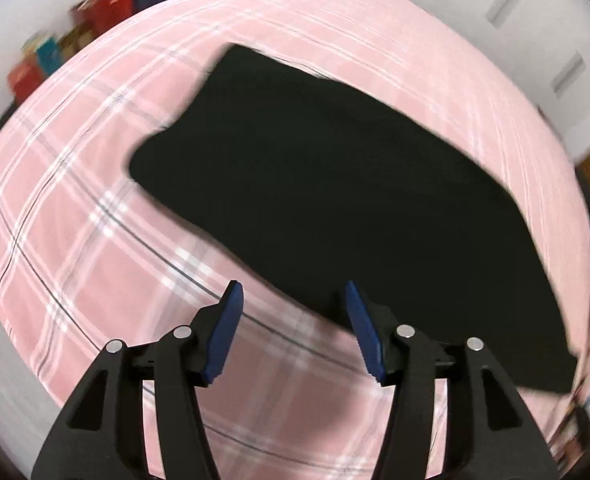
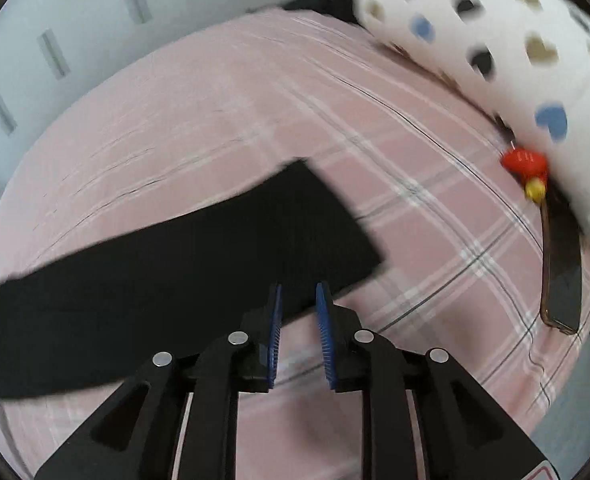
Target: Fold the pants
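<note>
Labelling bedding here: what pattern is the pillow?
White with blue, black and tan hearts; the pillow shows best in the right wrist view.

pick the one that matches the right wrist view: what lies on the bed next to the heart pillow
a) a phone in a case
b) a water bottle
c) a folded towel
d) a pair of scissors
a, a dark phone in a case lies on the pink plaid sheet below the white heart-print pillow, to the right of the black pants.

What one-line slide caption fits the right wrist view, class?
Right gripper, slightly open and empty, above the edge of flat black fabric pants on a pink plaid bedsheet.
</note>
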Tool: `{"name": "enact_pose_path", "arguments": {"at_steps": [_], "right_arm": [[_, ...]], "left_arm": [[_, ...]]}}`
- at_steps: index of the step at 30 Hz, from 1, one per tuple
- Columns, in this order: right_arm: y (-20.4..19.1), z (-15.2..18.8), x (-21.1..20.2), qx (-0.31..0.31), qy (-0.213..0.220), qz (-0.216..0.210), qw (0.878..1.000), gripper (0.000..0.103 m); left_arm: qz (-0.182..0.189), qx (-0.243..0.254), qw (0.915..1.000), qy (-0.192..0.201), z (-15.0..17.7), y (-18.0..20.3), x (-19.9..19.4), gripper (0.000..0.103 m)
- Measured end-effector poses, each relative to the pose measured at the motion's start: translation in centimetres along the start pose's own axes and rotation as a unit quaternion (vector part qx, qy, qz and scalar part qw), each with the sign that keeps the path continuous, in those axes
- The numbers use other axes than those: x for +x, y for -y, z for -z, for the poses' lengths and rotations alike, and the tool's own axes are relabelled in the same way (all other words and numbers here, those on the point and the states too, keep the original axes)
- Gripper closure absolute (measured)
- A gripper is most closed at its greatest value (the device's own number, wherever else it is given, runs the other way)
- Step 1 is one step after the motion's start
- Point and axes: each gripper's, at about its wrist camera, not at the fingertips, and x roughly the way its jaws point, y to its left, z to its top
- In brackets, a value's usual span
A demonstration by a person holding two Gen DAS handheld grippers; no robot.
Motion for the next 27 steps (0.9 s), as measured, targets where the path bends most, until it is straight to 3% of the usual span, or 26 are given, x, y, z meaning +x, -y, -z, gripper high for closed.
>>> {"name": "enact_pose_path", "arguments": {"at_steps": [1, 5, 7, 9, 11, 13, 15, 17, 18, 20, 22, 24, 27], "right_arm": [[-1.0, 0.6, -0.2, -0.008, -0.002, -0.012, 1.000, 0.071], [-7.8, 5.0, -1.5, -0.057, -0.026, -0.052, 0.997, 0.071], [-11.7, 6.9, -0.9, -0.080, -0.054, -0.079, 0.992, 0.071], [-14.5, 8.4, -0.4, -0.099, -0.071, -0.086, 0.989, 0.071], [-17.1, 9.4, -0.6, -0.113, -0.078, -0.095, 0.986, 0.071], [-18.6, 9.6, -1.6, -0.114, -0.069, -0.112, 0.985, 0.071], [-19.3, 9.2, -2.2, -0.119, -0.059, -0.112, 0.985, 0.071], [-18.7, 9.0, -1.3, -0.122, -0.071, -0.098, 0.985, 0.068], [-17.5, 8.9, -0.6, -0.115, -0.077, -0.082, 0.987, 0.068], [-15.2, 8.2, 0.3, -0.088, -0.085, -0.067, 0.990, 0.068], [-11.6, 7.3, 0.2, -0.045, -0.077, -0.060, 0.994, 0.066], [-7.4, 5.7, -0.1, -0.007, -0.061, -0.039, 0.997, 0.056], [-1.5, 2.6, 0.1, 0.027, -0.037, 0.000, 0.999, 0.054]], "left_arm": [[0.003, -0.013, 0.9999, 0.005, -0.6, -1.0, -0.1, 0.051], [0.045, -0.062, 0.9970, 0.008, -3.1, -5.0, 0.5, 0.033], [0.059, -0.076, 0.9954, -0.005, -4.4, -6.4, 2.1, 0.034], [0.065, -0.081, 0.9944, -0.017, -5.6, -7.4, 3.9, 0.085], [0.073, -0.081, 0.9940, -0.007, -6.6, -7.3, 3.6, 0.097], [0.080, -0.049, 0.9944, 0.047, -8.4, -6.0, 0.8, 0.097], [0.087, -0.026, 0.9934, 0.070, -10.2, -5.2, -0.8, 0.097], [0.058, -0.017, 0.9971, 0.046, -10.4, -4.9, 0.7, 0.097], [0.017, -0.005, 0.9997, 0.014, -10.0, -4.9, 2.9, 0.097], [-0.006, 0.005, 1.0000, -0.005, -8.6, -4.5, 4.6, 0.095], [-0.007, 0.000, 0.9999, 0.015, -7.0, -5.1, 3.7, 0.089], [-0.017, -0.007, 0.9996, 0.020, -6.0, -5.9, 2.8, 0.079], [-0.062, 0.007, 0.9974, 0.035, -4.2, -5.2, 0.9, 0.066]]}}
